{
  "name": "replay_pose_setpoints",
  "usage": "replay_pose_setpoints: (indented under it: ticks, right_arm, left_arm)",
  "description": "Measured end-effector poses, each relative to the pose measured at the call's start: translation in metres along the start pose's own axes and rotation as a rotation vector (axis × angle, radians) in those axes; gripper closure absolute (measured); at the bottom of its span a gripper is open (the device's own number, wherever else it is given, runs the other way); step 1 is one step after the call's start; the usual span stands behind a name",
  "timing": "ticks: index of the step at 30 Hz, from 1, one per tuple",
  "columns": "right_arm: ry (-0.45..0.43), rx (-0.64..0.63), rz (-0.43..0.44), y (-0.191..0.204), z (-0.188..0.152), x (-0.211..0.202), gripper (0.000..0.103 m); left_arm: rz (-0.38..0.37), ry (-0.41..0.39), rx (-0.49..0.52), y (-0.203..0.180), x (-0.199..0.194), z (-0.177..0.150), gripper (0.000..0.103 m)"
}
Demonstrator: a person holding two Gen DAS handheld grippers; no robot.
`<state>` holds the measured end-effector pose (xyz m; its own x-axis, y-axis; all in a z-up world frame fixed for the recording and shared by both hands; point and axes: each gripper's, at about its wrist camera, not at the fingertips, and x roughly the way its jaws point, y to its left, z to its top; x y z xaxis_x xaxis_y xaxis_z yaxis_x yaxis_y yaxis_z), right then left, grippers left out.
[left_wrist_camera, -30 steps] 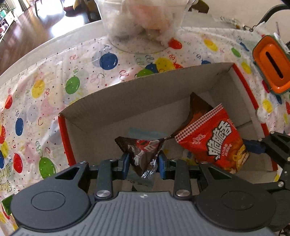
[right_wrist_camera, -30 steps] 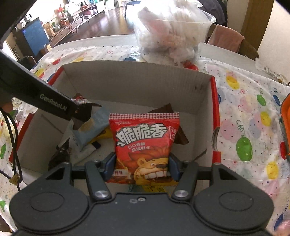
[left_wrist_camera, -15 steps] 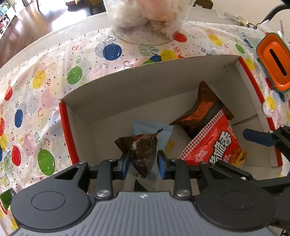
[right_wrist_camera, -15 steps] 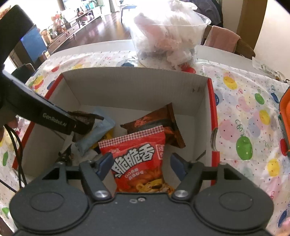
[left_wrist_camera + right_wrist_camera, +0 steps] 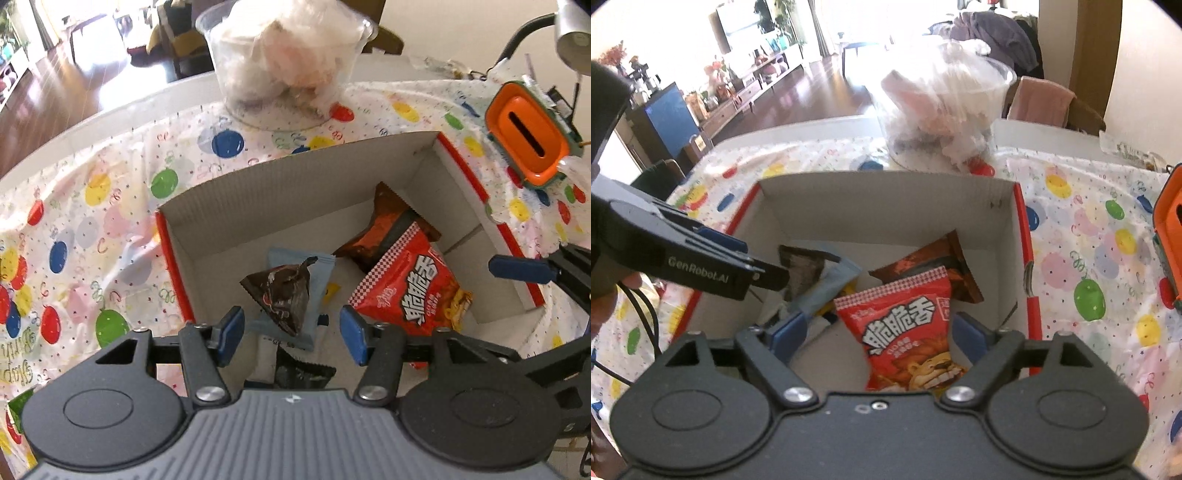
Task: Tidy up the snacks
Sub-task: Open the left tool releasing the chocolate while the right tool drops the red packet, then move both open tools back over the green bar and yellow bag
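Observation:
A cardboard box [image 5: 295,184] with red edges holds the snacks; it also shows in the right wrist view [image 5: 886,206]. A dark brown chocolate packet [image 5: 282,293] lies on a pale blue packet [image 5: 319,273]. My left gripper [image 5: 291,334] is open just above them, holding nothing. A red crisp bag [image 5: 410,295] lies on a brown-orange packet [image 5: 384,229]. In the right wrist view my right gripper [image 5: 877,338] is open over the red crisp bag [image 5: 908,328], not gripping it. The left gripper's fingers [image 5: 716,236] reach in from the left.
A clear plastic tub [image 5: 288,62] of white wrapped items stands behind the box. An orange-lidded container [image 5: 528,144] sits at the right on the balloon-print tablecloth [image 5: 92,206]. A black packet [image 5: 303,373] lies under my left gripper. A chair with cloth [image 5: 1045,103] stands behind the table.
Both grippers opened. The left let go of the brown chocolate packet, which now lies on the blue packet. The right released the red crisp bag into the box and drew back upward.

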<state>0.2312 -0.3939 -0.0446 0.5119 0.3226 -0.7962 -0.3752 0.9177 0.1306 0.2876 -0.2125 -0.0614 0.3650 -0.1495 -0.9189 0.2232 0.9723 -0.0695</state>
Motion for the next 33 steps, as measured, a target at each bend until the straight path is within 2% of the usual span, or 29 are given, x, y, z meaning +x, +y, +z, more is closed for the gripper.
replay_pose_setpoints:
  ticks: [5, 13, 17, 20, 29, 33]
  right_arm:
    - [-0.045, 0.025, 0.014, 0.01, -0.001, -0.016, 0.01]
    - [-0.118, 0.064, 0.047, 0.033, -0.007, -0.039, 0.004]
    - [-0.161, 0.066, 0.055, 0.05, -0.009, -0.05, 0.002]
    - [-0.188, 0.063, 0.051, 0.065, -0.012, -0.056, 0.001]
    - [-0.217, 0.054, 0.062, 0.11, -0.015, -0.058, 0.0]
    - [-0.218, 0.042, 0.06, 0.133, -0.016, -0.054, 0.0]
  left_arm:
    - [-0.025, -0.063, 0.009, 0.005, -0.023, -0.013, 0.046]
    - [-0.016, -0.194, 0.054, 0.016, -0.068, -0.041, 0.036]
    - [-0.019, -0.234, 0.064, 0.027, -0.085, -0.056, 0.035]
    - [-0.015, -0.265, 0.061, 0.038, -0.097, -0.068, 0.03]
    - [-0.008, -0.325, 0.041, 0.078, -0.121, -0.103, 0.027]
    - [0.027, -0.369, 0.042, 0.095, -0.129, -0.119, 0.021]
